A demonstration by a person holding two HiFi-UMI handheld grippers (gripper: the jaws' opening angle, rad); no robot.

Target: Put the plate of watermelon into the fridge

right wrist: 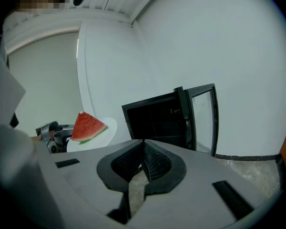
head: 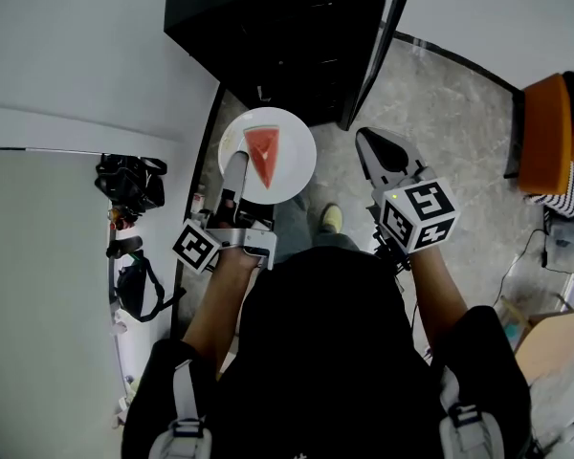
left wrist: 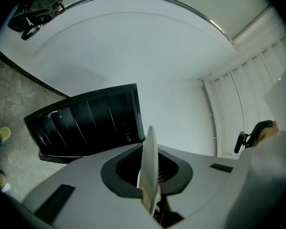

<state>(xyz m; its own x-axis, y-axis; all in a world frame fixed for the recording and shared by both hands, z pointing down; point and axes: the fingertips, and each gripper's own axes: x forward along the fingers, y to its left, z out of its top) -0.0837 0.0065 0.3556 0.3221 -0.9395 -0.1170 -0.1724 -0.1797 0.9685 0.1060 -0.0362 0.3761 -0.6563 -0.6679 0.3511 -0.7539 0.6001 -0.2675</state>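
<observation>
Grey stone floor [head: 440, 122], black fridge [head: 287, 46] standing open ahead. My left gripper [head: 237, 165] fingers pinch the plate [head: 297, 149] rim, keeping the watermelon [head: 262, 153] level just outside the fridge. The right gripper [head: 378, 151] fingers are together, empty.

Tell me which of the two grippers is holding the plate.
The left gripper: its jaws are shut on the rim of the white plate with the watermelon slice. The right gripper is shut on nothing.
</observation>
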